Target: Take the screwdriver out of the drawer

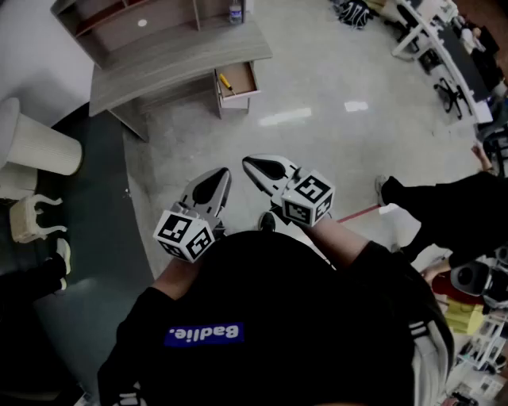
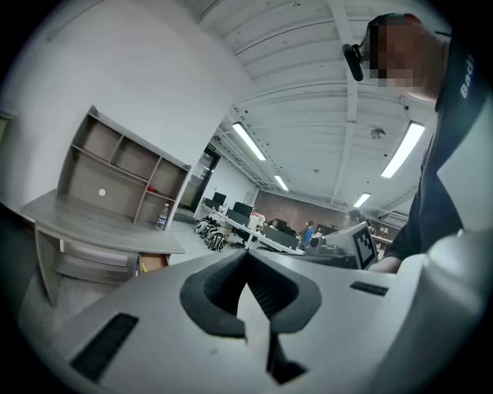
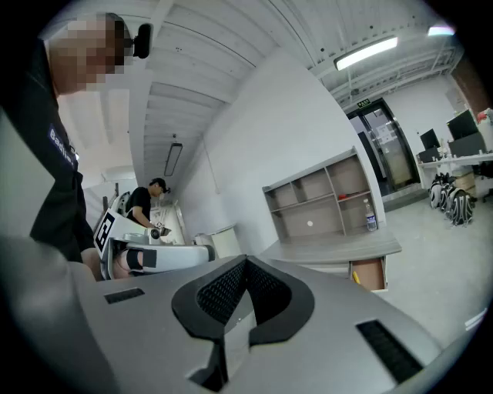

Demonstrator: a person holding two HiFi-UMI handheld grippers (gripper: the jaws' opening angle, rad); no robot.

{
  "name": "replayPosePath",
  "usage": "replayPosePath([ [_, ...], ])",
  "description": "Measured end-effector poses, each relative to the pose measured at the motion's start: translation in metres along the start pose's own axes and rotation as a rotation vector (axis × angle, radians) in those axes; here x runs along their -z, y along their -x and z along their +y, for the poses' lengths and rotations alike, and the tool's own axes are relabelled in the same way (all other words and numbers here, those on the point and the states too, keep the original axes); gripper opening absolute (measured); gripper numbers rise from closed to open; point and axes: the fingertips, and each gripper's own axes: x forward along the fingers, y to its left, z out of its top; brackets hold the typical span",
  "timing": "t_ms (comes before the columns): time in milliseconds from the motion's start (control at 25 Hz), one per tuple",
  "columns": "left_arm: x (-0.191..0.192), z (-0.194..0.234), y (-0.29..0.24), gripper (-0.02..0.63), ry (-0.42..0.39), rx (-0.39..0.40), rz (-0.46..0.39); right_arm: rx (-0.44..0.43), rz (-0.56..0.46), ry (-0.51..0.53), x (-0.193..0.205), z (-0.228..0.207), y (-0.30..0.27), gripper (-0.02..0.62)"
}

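Note:
The grey desk [image 1: 159, 67] stands far ahead across the floor, its small drawer [image 1: 238, 82] pulled open. A yellow-handled screwdriver [image 1: 225, 81] lies inside, along the drawer's left side. The right gripper view shows the same drawer [image 3: 370, 275] with the screwdriver [image 3: 356, 275] in it, and the left gripper view catches a corner of the drawer [image 2: 154, 262]. Both grippers are held side by side close to my body, well short of the desk. My left gripper [image 1: 225, 172] is shut and empty, its jaws meeting at the tip [image 2: 246, 255]. My right gripper [image 1: 248, 162] is likewise shut with nothing between its fingers [image 3: 245, 260].
A shelf unit [image 1: 119, 20] and a bottle [image 1: 236, 11] stand on the desk. A white bin [image 1: 36, 144] and a small white stand [image 1: 32, 218] are at the left on dark flooring. Another person [image 1: 448, 208] is at the right; office desks and chairs [image 1: 440, 47] lie beyond.

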Motion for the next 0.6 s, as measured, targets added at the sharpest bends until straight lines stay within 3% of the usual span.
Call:
replayPosePath([
  [600,0.005,0.0,-0.013,-0.003,-0.004,0.002,0.005,0.003,0.012,-0.013,0.0,-0.013,0.004,0.029],
])
